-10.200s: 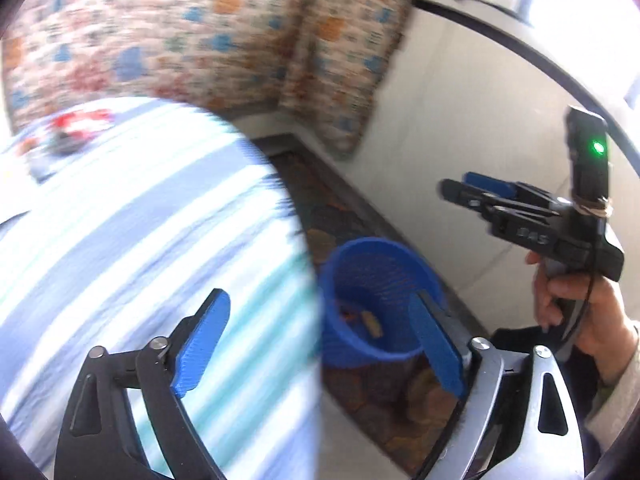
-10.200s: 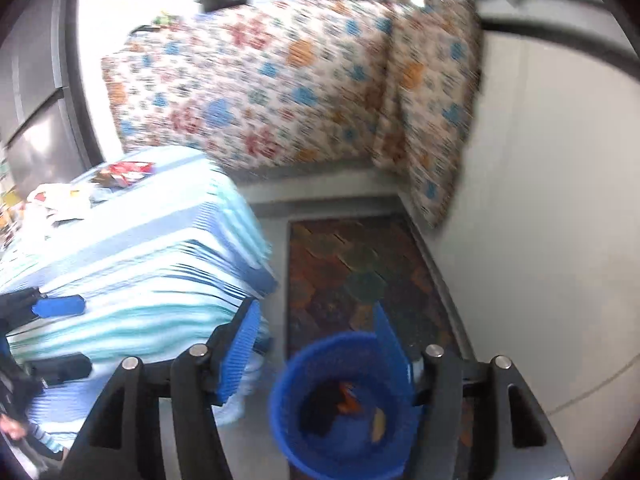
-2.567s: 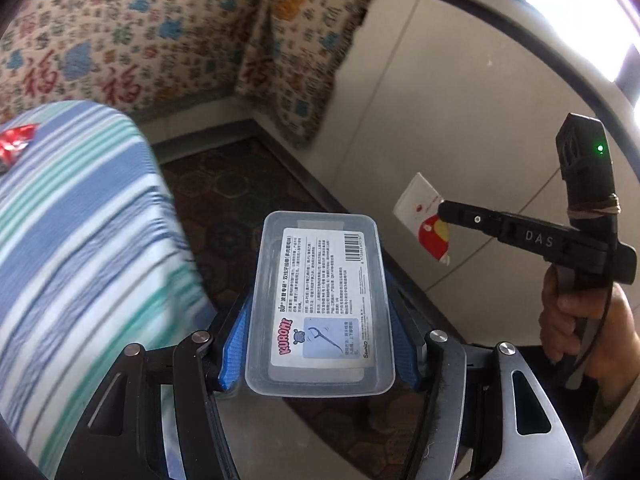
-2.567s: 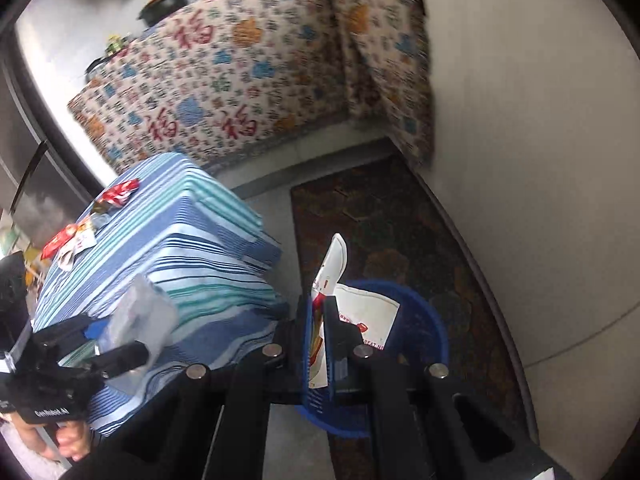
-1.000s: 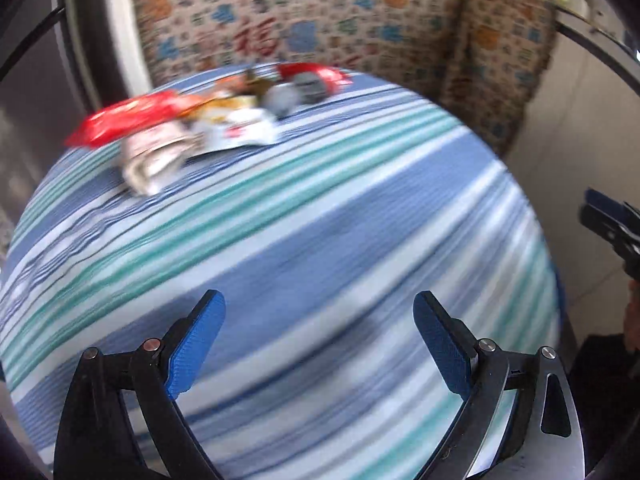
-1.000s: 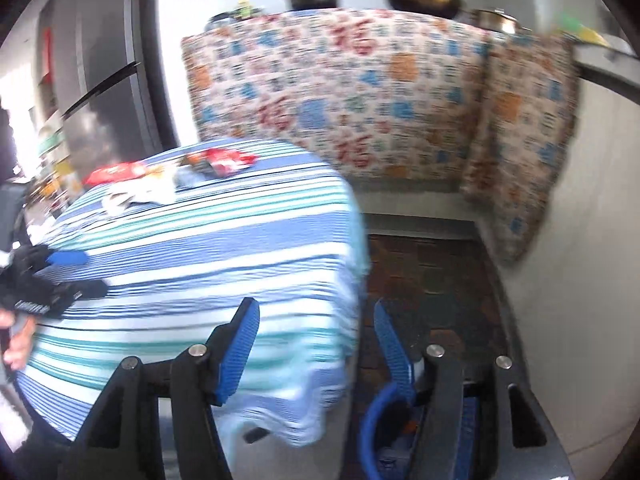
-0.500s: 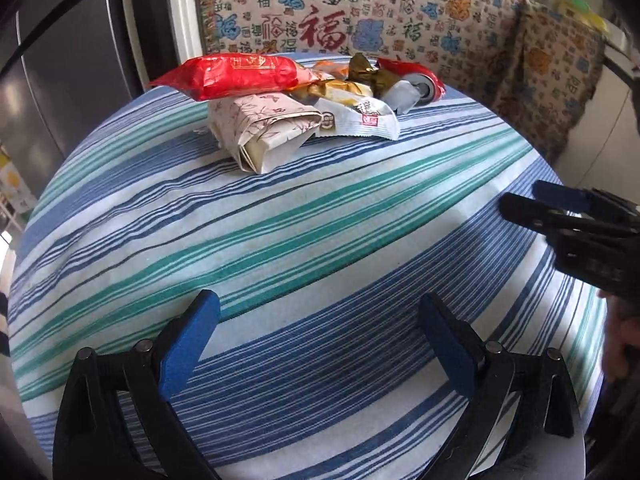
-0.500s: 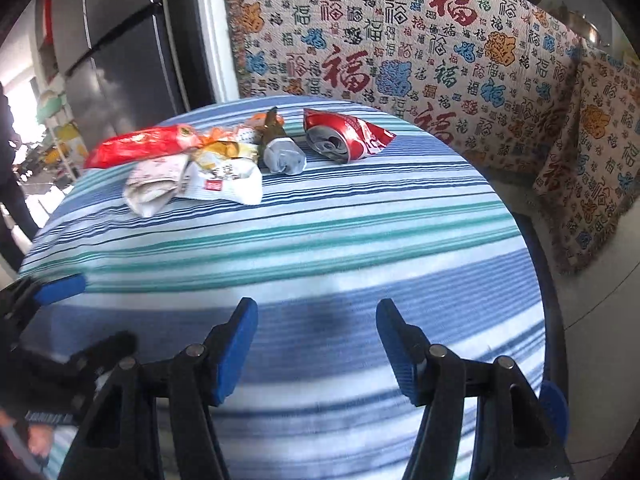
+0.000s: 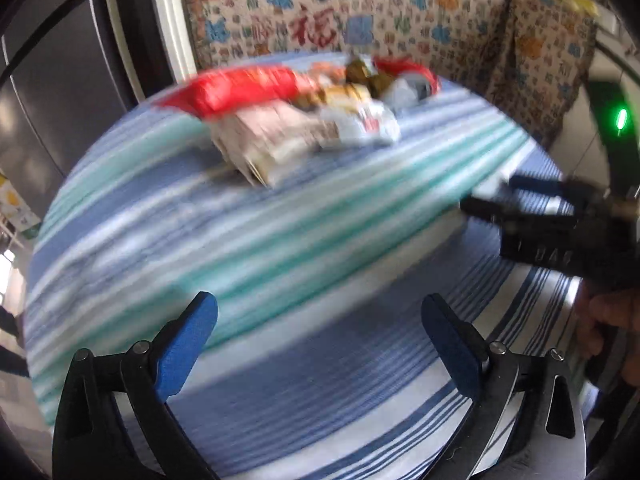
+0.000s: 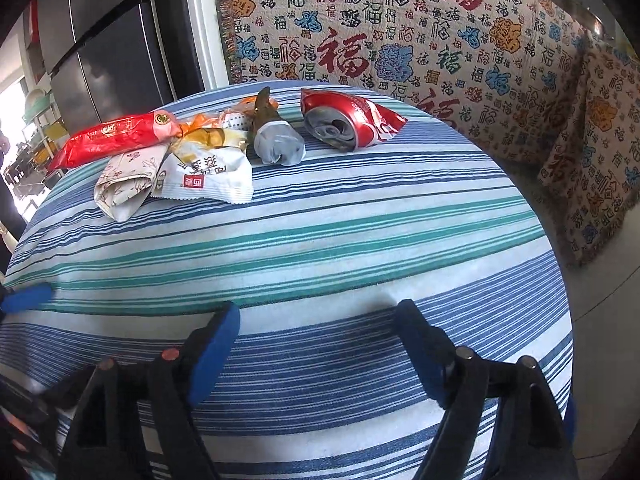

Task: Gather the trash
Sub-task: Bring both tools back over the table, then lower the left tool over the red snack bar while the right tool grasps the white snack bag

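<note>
A pile of trash lies at the far side of the striped table (image 10: 320,240): a red snack wrapper (image 10: 116,136), a folded paper packet (image 10: 128,180), a white sachet (image 10: 208,176), a grey-brown wrapper (image 10: 276,140) and a crushed red can (image 10: 348,122). The left wrist view shows the same pile blurred, with the red wrapper (image 9: 240,88) and the paper packet (image 9: 272,140). My left gripper (image 9: 320,320) is open and empty over the near table edge. My right gripper (image 10: 316,332) is open and empty, also short of the pile; it shows in the left wrist view (image 9: 520,200).
A patterned cloth (image 10: 400,32) hangs behind the table and along the right. A dark fridge (image 10: 100,40) stands at the back left. The floor (image 10: 600,320) drops away to the right of the table.
Both grippers dropped their items, a plastic box and a paper carton, swung from the blue basket to the table, and have moved closer to the pile. Both stay open.
</note>
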Action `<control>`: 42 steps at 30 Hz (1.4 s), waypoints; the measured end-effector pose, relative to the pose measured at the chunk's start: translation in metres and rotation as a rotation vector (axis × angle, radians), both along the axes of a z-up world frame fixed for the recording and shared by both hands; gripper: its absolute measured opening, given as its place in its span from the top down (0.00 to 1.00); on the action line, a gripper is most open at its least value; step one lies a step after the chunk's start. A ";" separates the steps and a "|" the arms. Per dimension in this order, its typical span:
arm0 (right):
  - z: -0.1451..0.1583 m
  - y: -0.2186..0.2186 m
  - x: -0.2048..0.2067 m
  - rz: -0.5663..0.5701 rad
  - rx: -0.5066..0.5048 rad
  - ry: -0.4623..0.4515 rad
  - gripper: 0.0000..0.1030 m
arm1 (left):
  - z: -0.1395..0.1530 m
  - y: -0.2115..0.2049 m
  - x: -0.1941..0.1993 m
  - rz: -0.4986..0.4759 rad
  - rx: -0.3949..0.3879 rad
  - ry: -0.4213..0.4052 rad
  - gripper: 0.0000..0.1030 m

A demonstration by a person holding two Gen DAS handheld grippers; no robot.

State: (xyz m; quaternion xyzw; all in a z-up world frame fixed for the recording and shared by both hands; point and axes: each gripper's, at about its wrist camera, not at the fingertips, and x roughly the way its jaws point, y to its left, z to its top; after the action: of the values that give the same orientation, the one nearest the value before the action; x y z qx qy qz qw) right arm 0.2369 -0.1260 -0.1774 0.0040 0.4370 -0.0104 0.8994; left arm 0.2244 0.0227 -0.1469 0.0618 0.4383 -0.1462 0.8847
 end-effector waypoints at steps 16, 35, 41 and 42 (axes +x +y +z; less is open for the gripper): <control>0.001 0.000 0.000 -0.002 -0.007 0.002 0.20 | 0.042 -0.002 0.128 -0.207 0.123 0.082 0.32; 0.001 0.001 0.000 -0.006 -0.005 0.002 0.20 | 0.005 0.087 -0.001 0.245 -0.118 0.055 0.70; 0.002 0.000 0.001 -0.006 -0.005 0.003 0.20 | -0.020 0.074 0.000 0.205 -0.078 0.048 0.17; 0.002 0.000 0.001 -0.006 -0.005 0.003 0.20 | -0.020 0.072 0.001 0.193 -0.060 0.039 0.16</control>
State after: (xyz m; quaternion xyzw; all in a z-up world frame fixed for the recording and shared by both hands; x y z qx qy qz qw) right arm 0.2376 -0.1255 -0.1758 0.0030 0.4383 -0.0143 0.8987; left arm 0.2254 0.0946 -0.1668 -0.0100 0.4546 -0.0743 0.8875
